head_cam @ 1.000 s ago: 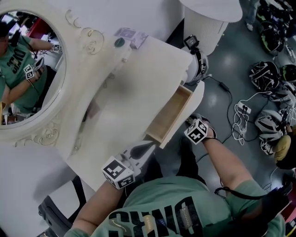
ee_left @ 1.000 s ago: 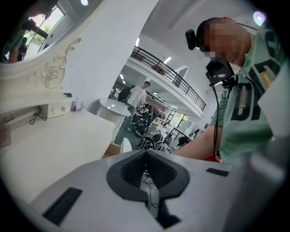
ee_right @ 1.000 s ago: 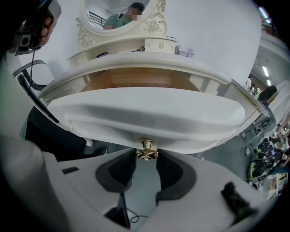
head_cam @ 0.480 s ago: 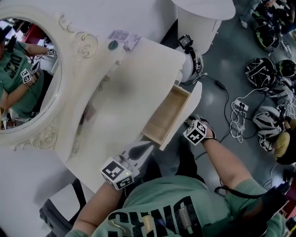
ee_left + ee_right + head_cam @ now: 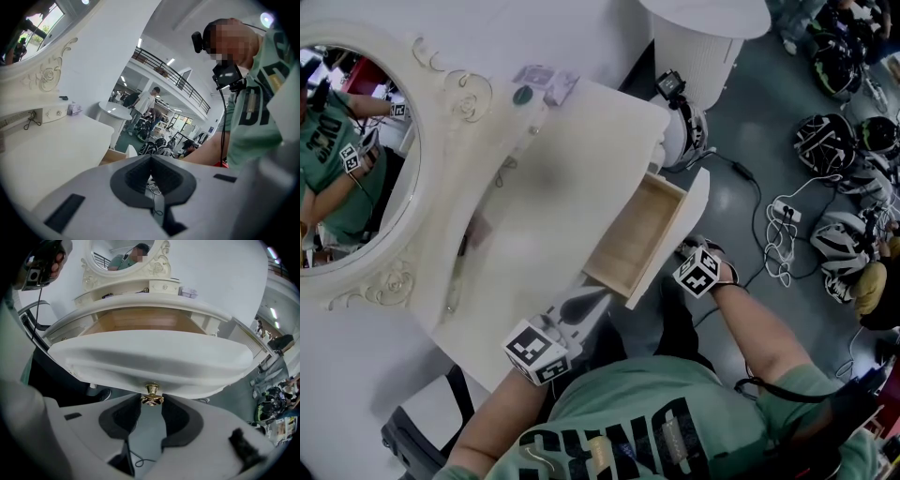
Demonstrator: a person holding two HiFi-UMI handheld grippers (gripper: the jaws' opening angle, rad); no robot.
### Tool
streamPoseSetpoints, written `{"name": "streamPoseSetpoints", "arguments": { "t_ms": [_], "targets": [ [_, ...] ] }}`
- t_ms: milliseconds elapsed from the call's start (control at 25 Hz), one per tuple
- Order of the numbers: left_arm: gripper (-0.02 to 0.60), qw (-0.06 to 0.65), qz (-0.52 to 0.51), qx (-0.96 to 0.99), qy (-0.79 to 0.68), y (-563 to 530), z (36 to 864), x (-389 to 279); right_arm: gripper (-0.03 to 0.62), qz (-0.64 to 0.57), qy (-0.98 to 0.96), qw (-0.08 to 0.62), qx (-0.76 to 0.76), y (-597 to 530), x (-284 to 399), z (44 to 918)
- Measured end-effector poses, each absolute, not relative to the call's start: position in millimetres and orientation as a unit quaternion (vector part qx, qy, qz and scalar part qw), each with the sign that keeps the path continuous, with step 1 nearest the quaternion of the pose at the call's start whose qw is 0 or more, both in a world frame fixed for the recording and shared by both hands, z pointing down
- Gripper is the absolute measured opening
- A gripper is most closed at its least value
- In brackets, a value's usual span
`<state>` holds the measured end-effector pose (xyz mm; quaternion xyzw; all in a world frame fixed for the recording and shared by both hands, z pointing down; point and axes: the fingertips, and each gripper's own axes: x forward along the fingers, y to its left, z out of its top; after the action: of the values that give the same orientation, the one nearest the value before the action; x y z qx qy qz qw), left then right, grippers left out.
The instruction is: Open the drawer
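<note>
The right tool (image 5: 152,402) is pinching the gold knob (image 5: 152,393) between its tips. Right behind the knob, the drawer (image 5: 150,357) is sticking out of the counter (image 5: 572,169). The left tool (image 5: 151,159) is pressed together, holding nothing, with the counter on its left.

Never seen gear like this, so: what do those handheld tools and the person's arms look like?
The left gripper and right gripper are pale grey plastic with dark ribbed pads. Each carries a white cube printed with black square markers. The person wears a green short-sleeved T-shirt.
</note>
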<state>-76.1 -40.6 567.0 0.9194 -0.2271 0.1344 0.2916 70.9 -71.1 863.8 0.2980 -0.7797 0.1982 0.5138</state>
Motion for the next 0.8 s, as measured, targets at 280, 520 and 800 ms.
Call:
{"name": "streamPoseSetpoints", "arguments": {
  "t_ms": [280,520,800],
  "targets": [
    [0.009,0.293,0.136,0.919,-0.225,-39,567,-72,0.141,0.201,-0.779,0.513,0.3,-64,78,863],
    [0.009,0.291,0.136,0.92,-0.223,-39,566,-71,0.141,0.198,-0.777,0.516,0.301,-59,85,864],
    [0.009,0.288,0.139,0.922,-0.218,-37,566,-68,0.141,0.197,-0.776,0.518,0.302,-52,93,864]
  ]
}}
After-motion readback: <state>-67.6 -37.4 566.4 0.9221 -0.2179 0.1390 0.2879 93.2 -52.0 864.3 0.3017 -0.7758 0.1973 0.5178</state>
